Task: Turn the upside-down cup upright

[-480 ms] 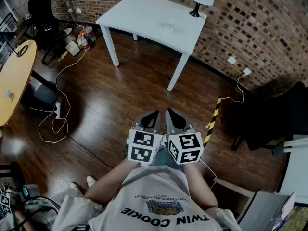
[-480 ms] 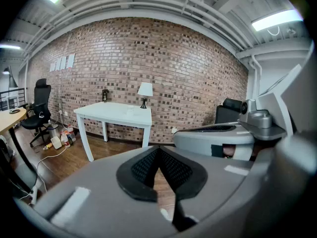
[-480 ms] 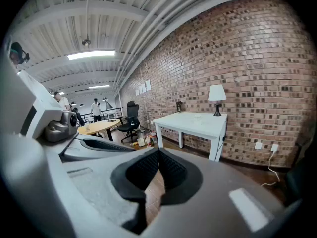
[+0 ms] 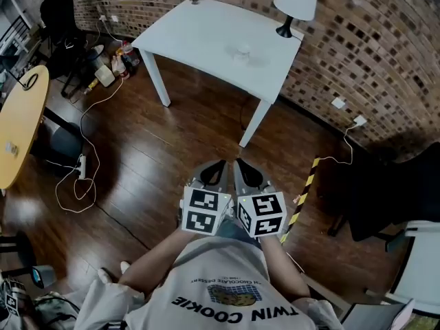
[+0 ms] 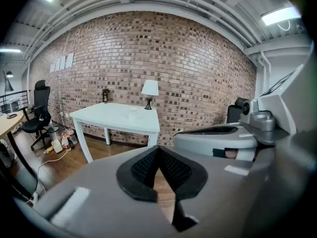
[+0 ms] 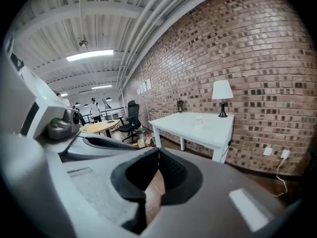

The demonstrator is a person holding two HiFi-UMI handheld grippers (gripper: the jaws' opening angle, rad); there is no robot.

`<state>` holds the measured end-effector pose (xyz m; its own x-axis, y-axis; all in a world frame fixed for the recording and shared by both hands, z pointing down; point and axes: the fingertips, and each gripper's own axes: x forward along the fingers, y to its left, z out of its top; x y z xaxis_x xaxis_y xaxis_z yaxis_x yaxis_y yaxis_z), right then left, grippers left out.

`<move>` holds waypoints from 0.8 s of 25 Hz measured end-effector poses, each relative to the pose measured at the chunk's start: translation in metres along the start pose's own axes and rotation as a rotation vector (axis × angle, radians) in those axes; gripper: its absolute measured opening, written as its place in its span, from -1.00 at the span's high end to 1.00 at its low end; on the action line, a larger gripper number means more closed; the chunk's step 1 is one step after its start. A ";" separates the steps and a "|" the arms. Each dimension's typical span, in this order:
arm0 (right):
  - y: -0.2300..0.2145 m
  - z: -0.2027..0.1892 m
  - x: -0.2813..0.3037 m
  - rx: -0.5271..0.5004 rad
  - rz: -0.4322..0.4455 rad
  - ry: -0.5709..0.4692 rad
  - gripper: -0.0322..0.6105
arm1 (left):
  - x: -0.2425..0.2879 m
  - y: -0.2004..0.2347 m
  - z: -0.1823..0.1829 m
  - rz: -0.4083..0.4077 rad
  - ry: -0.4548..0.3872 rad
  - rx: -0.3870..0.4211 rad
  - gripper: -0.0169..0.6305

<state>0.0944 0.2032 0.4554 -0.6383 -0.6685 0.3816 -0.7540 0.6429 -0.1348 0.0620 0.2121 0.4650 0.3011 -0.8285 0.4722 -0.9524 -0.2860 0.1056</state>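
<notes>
A small pale cup (image 4: 242, 49) stands on the white table (image 4: 199, 29) far ahead; it is too small to tell which way up it is. It also shows as a faint speck, cup (image 6: 199, 119), in the right gripper view. Both grippers are held side by side in front of the person's chest, well short of the table. The left gripper (image 4: 214, 173) is shut with nothing between its pads, left gripper (image 5: 158, 150). The right gripper (image 4: 246, 172) is shut and empty as well, right gripper (image 6: 158, 153).
A white table lamp (image 4: 297, 1) stands at the table's far right corner by the brick wall. Cables (image 4: 81, 177) and a power strip lie on the wooden floor at left, beside a round wooden table (image 4: 19, 122). Black chairs (image 4: 385, 184) stand at right. Yellow-black tape (image 4: 302, 184) marks the floor.
The head view has shifted a little: the table and lamp sit slightly lower and further right. Both grippers stay shut, side by side at the chest.
</notes>
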 end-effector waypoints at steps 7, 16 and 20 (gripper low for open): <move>-0.071 0.035 0.050 0.002 0.035 0.001 0.89 | 0.080 0.008 0.049 0.033 0.005 -0.018 0.94; -0.117 0.065 0.100 0.010 0.081 -0.025 0.89 | 0.135 0.029 0.088 0.088 -0.006 -0.010 0.94; -0.133 0.073 0.126 0.017 0.083 -0.030 0.89 | 0.155 0.045 0.099 0.101 -0.015 -0.016 0.94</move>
<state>0.1031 0.0061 0.4551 -0.7027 -0.6243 0.3413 -0.7008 0.6902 -0.1804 0.0705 0.0234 0.4560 0.2037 -0.8599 0.4681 -0.9786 -0.1929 0.0715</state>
